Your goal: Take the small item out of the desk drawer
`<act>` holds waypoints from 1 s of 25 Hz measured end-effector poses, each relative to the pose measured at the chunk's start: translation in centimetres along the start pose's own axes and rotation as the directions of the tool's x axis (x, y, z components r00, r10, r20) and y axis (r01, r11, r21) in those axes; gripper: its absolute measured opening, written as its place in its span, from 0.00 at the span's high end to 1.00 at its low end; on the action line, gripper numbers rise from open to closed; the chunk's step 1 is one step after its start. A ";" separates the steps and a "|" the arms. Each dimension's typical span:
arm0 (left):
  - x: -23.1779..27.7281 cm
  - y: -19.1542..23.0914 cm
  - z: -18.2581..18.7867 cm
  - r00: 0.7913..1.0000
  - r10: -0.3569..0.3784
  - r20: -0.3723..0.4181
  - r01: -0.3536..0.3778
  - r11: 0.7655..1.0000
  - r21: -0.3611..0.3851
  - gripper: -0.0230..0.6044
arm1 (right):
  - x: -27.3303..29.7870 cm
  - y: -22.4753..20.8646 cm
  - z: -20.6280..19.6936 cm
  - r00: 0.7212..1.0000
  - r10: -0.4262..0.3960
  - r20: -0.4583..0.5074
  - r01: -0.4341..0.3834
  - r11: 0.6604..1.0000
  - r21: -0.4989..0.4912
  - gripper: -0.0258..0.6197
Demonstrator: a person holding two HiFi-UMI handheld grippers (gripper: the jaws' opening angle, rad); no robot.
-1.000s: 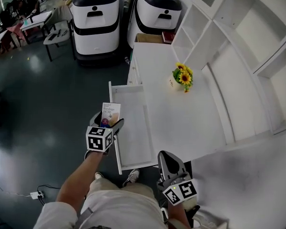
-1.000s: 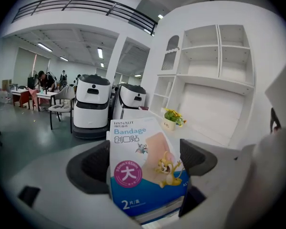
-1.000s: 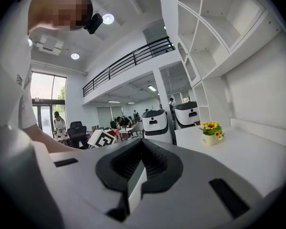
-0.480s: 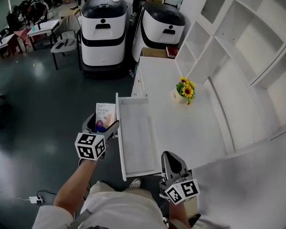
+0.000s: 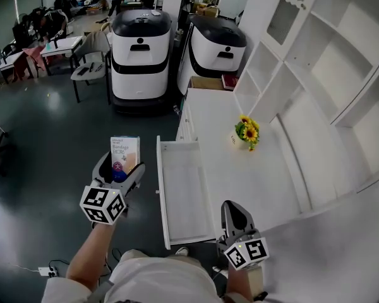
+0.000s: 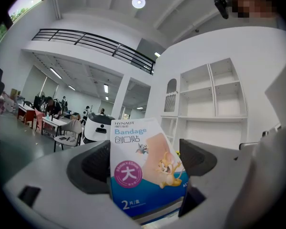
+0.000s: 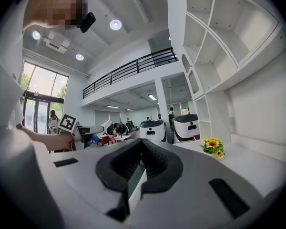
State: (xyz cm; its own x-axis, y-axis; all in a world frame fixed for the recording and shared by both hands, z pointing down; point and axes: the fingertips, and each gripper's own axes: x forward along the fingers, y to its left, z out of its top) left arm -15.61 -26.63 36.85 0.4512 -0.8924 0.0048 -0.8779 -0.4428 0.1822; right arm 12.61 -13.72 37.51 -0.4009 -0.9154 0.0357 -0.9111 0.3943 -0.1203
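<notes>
Bandage box, white-and-blue with cartoon print, in grasp of left gripper; right gripper closed.

The only print I can read is on the bandage box held in my left gripper: "HYNAUT" in small dark letters at the top, "Bandage" in blue under it, then the Chinese characters 创口贴. Lower down a pink circle carries a big white 大. On the blue band at the bottom stands a white "2", followed by characters too small for me to read.
</notes>
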 end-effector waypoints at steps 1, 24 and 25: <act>-0.3 0.3 0.7 1.000 0.004 0.017 -0.004 1.000 0.001 0.23 | 0.1 -0.1 0.2 1.000 -0.003 0.004 0.003 1.000 -0.003 0.95; -5.3 1.8 7.7 0.984 0.065 0.164 -0.060 0.998 -0.036 0.23 | -1.0 -4.2 2.5 0.993 -0.107 0.045 0.108 0.994 -0.008 0.95; -5.4 1.6 7.8 0.985 0.060 0.165 -0.055 0.998 -0.034 0.24 | -1.3 -4.3 2.4 0.993 -0.112 0.045 0.113 0.994 -0.005 0.95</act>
State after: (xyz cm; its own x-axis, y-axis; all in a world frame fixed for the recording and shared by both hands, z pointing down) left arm -20.70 -23.22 29.46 0.3654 -0.9193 -0.1465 -0.8953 -0.3901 0.2150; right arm 17.23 -14.45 35.57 -0.2913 -0.9566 0.0041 -0.9509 0.2891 -0.1107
